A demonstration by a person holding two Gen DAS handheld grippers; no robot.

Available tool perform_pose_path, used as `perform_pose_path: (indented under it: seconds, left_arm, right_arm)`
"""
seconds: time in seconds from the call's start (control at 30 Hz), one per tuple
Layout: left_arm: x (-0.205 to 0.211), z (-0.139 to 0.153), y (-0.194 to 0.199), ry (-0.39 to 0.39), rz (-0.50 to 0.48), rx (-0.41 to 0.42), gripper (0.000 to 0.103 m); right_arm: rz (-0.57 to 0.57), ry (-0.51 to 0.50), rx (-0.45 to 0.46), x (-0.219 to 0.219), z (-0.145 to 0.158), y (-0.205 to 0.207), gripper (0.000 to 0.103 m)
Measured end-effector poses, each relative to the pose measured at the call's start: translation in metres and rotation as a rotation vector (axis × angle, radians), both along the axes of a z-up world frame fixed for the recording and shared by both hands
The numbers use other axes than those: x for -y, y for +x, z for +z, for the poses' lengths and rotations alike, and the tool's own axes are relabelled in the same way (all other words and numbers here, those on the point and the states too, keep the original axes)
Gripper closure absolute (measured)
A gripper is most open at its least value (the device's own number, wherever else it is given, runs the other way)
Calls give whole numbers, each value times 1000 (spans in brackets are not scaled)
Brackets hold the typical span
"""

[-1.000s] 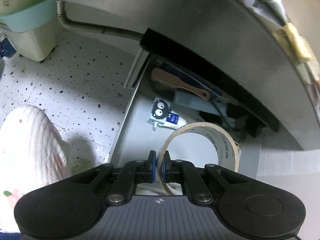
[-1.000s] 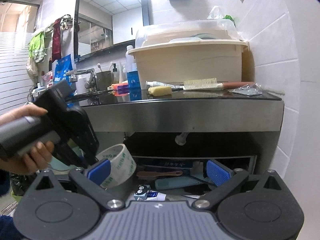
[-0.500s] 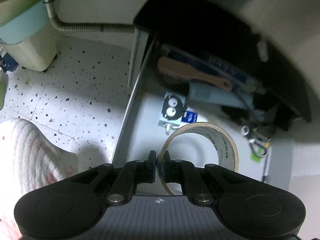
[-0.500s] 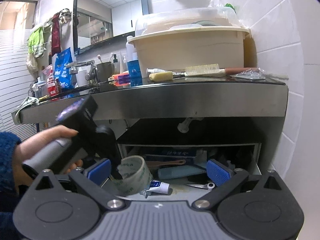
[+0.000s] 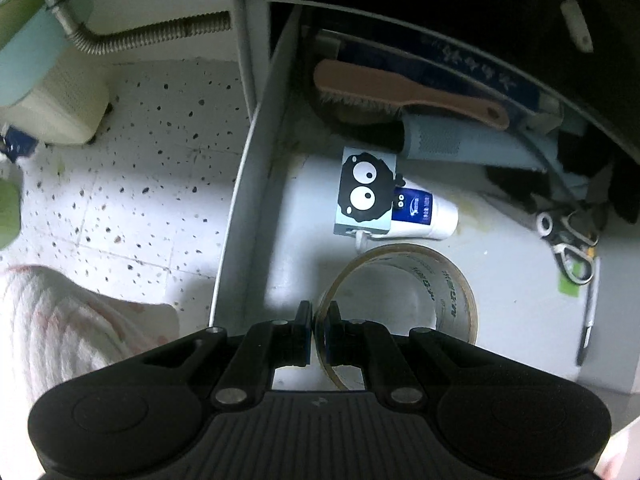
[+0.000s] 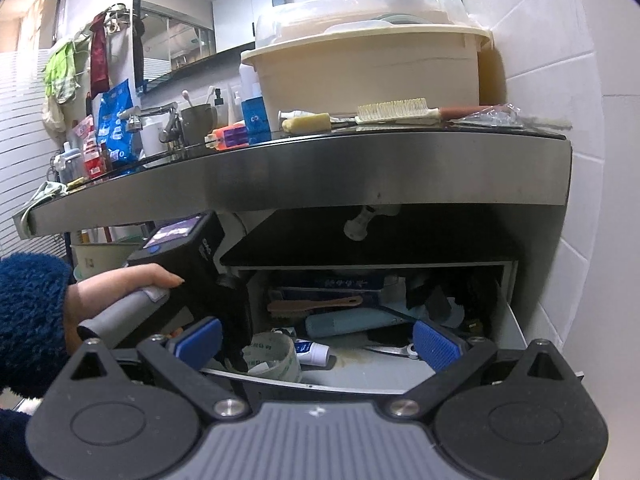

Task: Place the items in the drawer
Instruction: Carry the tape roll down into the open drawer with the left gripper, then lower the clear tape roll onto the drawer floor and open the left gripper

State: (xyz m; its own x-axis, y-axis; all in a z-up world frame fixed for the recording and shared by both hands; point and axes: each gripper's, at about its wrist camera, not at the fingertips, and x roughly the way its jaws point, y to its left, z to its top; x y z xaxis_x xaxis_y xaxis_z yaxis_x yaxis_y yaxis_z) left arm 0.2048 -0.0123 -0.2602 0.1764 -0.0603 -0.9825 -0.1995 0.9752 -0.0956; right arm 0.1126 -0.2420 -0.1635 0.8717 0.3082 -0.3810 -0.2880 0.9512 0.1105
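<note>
Left wrist view: the left gripper (image 5: 318, 334), at lower centre, had its jaws closed on the rim of one tape roll (image 5: 400, 300), held upright inside the open drawer (image 5: 256, 208); whether the roll touched the drawer floor cannot be told. Only this view showed the speckled floor (image 5: 132, 168) at left, one corrugated hose (image 5: 160, 36) at upper left, and one pair of scissors (image 5: 568, 248) at right. One wooden brush (image 5: 400, 92) and one tube (image 5: 424, 216) with a cartoon-face label lay above the roll.

Right wrist view: the right gripper (image 6: 316, 344), jaws wide open and empty, faced the drawer (image 6: 360, 380) from outside. Only here appeared the worktop (image 6: 360, 176) across the middle, one beige basin (image 6: 368, 68) at upper centre, and the left hand (image 6: 112, 300) at left, angling its gripper (image 6: 240, 360) down with the tape roll (image 6: 276, 356).
</note>
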Motion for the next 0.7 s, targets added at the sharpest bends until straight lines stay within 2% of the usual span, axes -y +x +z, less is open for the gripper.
perform_pose_path:
  seconds: [0.23,0.3,0.47,0.7]
  left_arm:
    - [0,-12,8,15,-9,-60,97]
    - [0,-13,10,16,-18,-68,97]
    - [12,-16,12,78,-77,-72,97]
    - [22,-16,20,87,-110,-101,97]
  right_arm:
    - [7,1,0,1,1,7,0]
    - [10,2,-2,1,0,8,0]
    - [6,16,-20,2,-5,9,0]
    - [-3,23,-32,4,-9,10,0]
